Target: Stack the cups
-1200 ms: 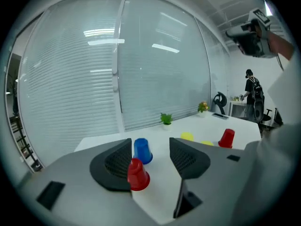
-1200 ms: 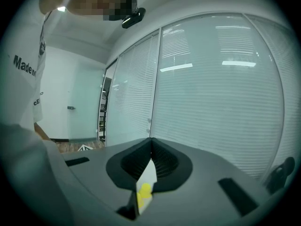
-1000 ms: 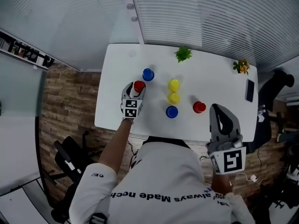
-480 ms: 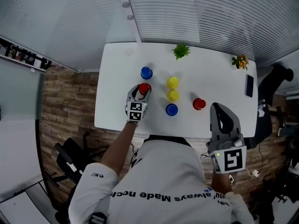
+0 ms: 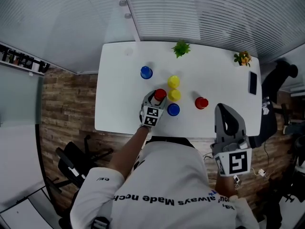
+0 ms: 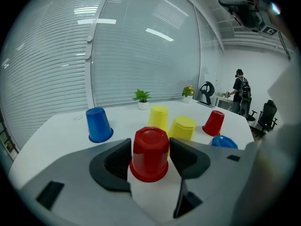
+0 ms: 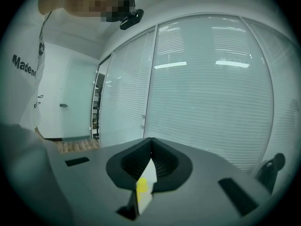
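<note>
Left gripper (image 6: pixel 150 144) jaws, just closing, pinch the red cup (image 6: pixel 149 158); right gripper (image 7: pixel 151 142) jaws pressed together

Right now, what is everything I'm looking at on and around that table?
Table: one, white, centre.
Red cups: two, upside down; one gripped, one standing right.
Blue cups: two, upside down; far left, near edge.
Yellow cups: two, upside down; middle, close together.
Plants: two; one green, one orange-flowered; far edge.
Flat slab: one, dark, right edge.
Left tool: grey; its jaws have just been closing and grip a red cup.
Right tool: grey, shut, nothing held, at the person's right.
</note>
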`<state>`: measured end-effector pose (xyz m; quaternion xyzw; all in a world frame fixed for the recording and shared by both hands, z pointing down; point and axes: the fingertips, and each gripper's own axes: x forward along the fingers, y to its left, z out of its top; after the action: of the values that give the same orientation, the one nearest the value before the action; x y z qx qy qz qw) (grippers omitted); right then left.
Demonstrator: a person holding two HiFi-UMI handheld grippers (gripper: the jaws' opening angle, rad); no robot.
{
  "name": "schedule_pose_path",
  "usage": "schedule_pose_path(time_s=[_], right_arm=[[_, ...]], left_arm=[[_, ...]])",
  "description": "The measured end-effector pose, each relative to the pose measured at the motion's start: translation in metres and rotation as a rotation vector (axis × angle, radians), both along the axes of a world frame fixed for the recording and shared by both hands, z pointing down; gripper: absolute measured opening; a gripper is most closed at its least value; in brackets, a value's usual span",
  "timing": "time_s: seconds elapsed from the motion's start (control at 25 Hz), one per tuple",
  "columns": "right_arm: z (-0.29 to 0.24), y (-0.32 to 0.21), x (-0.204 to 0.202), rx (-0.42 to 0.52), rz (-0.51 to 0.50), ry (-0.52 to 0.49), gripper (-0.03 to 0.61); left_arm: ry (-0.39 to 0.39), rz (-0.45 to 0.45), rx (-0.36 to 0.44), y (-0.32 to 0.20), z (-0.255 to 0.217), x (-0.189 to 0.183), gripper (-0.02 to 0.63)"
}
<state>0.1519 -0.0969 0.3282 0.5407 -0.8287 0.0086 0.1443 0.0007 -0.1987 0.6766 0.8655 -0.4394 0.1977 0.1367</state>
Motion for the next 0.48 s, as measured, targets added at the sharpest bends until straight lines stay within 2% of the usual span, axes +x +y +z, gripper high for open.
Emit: schedule_pose_path(time_s=[0.24,0.36,0.48], right_arm=[[0.031,-0.005,0.017,0.001,0.033,0.019,0.008],[0.074,-0.009,0.031,-0.024,0.049,0.037,0.027],[0.128,-0.011,0.046,-0.096,0.064,0.04,0.056]], left_arm=[[0.038,-0.027,0.011,0.024,-0.023,-0.025,0.276],[0.061,-0.05,0.024,0.042,-0.04,-0.042,0.276],[0.069,-0.072,0.046,0.056,-0.054,-0.054,0.276]])
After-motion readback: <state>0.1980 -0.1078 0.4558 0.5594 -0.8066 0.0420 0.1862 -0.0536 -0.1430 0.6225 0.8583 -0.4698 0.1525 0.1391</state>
